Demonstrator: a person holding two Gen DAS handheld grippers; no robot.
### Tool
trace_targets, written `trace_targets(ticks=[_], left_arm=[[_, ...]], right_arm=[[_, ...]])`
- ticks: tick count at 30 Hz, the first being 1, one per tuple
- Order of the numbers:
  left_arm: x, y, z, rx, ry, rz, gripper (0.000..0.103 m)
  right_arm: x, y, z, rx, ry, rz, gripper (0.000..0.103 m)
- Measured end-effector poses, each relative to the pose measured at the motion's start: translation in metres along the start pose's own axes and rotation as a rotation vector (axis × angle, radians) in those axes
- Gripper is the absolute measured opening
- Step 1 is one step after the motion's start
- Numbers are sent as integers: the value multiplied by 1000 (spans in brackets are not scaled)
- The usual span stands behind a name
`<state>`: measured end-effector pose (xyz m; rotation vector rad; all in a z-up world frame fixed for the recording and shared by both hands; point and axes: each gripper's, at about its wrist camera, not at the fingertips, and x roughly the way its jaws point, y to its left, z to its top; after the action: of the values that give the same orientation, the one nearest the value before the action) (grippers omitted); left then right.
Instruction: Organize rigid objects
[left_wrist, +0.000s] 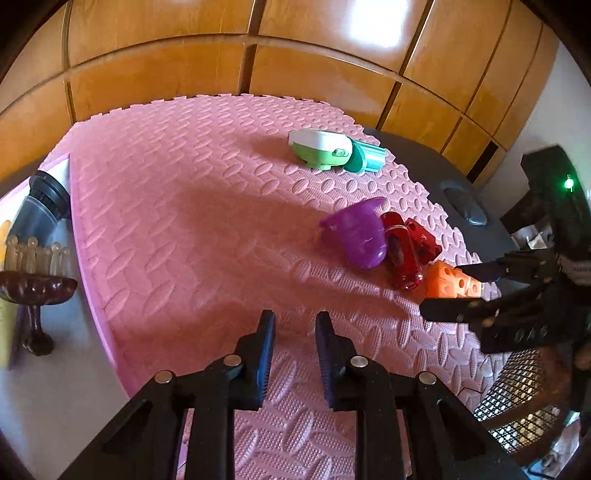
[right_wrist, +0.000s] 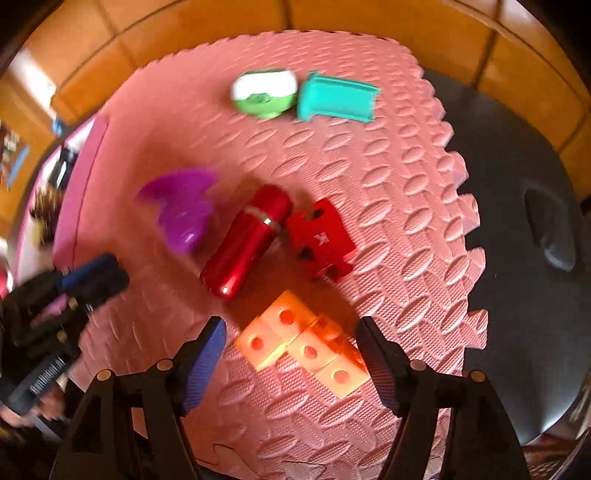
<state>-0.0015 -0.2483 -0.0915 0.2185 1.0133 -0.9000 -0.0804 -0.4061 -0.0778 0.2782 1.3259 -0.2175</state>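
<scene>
On the pink foam mat (left_wrist: 177, 221) (right_wrist: 406, 177) lie a purple plastic piece (left_wrist: 358, 236) (right_wrist: 183, 210), a red metal cylinder (left_wrist: 400, 254) (right_wrist: 247, 240), a red puzzle-shaped block (left_wrist: 424, 240) (right_wrist: 321, 240) and a cluster of orange holed blocks (left_wrist: 448, 280) (right_wrist: 306, 347). Farther back rest a green-and-white case (left_wrist: 321, 149) (right_wrist: 266, 92) and a teal piece (left_wrist: 369, 158) (right_wrist: 338, 98). My right gripper (left_wrist: 458, 291) (right_wrist: 291, 325) stands open astride the orange blocks, pads clear of them. My left gripper (left_wrist: 295, 325) (right_wrist: 103, 275) is shut over bare mat, holding nothing.
A dark rounded surface (left_wrist: 461, 206) (right_wrist: 517, 258) shows beyond the mat's right edge. A grey tube (left_wrist: 40, 206) and a brown brush stand (left_wrist: 35, 288) sit left of the mat. A mesh basket (left_wrist: 517, 387) is at the lower right. Wooden cabinet doors (left_wrist: 221, 74) rise behind.
</scene>
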Motion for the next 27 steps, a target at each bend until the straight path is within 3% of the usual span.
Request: trace_targets(ticks=[7, 9, 20, 23, 27], left_arm=[[-1, -6, 1, 10, 7, -23, 41], [-1, -6, 2, 6, 10, -30, 41], [7, -24, 39, -38, 19, -124, 42], [16, -33, 52, -38, 22, -135, 48], [32, -39, 65, -43, 43, -136, 48]], right_arm=[[4, 9, -2, -18, -17, -16, 73], [2, 1, 2, -12, -31, -36, 55], [3, 3, -4, 13, -36, -37, 55], [4, 4, -5, 13, -42, -42, 56], [2, 4, -6, 22, -54, -40, 57]])
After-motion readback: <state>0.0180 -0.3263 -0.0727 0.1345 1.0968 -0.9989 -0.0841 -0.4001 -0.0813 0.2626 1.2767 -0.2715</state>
